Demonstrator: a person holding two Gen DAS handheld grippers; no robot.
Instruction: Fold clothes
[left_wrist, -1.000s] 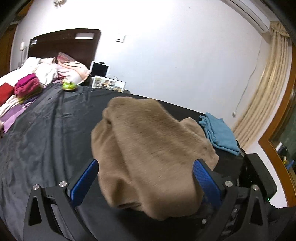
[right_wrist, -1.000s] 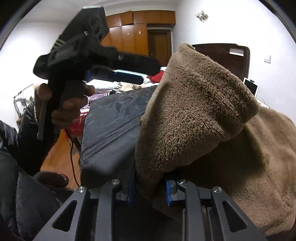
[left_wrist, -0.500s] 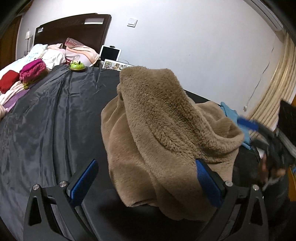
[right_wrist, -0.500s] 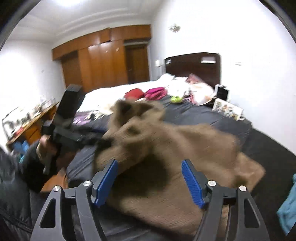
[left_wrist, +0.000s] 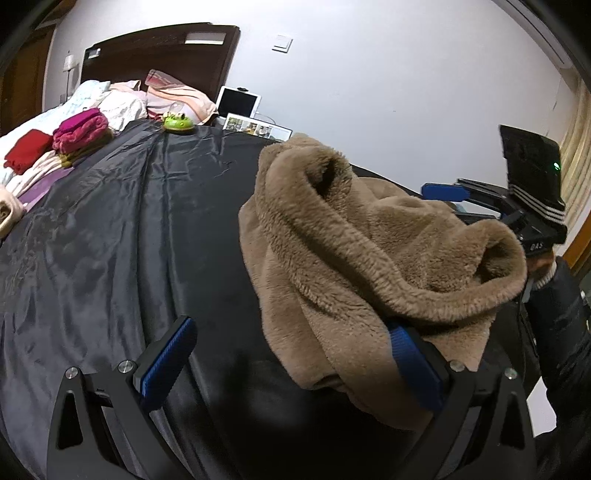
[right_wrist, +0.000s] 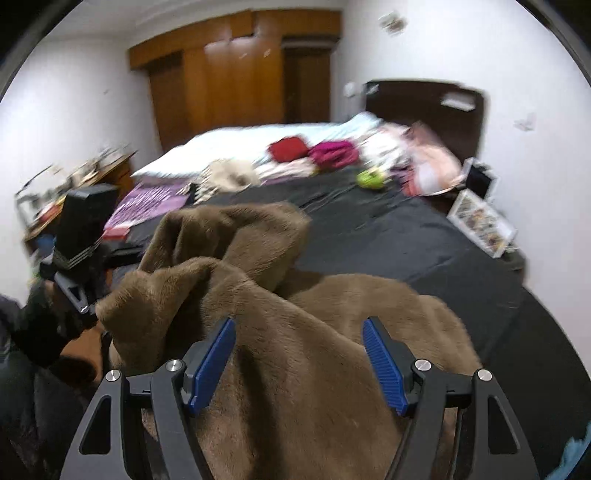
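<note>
A plain brown fleece (left_wrist: 362, 258) is seen on a black sheet (left_wrist: 110, 236); blue pads (right_wrist: 384, 363) are set in black grippers; red (right_wrist: 288, 148) and magenta (right_wrist: 334, 153) clothes are stacked.

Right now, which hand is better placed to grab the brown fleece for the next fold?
Left: its tongs stand open with the brown fleece draped against one pad. The right tongs, also open, sit above it.
</note>
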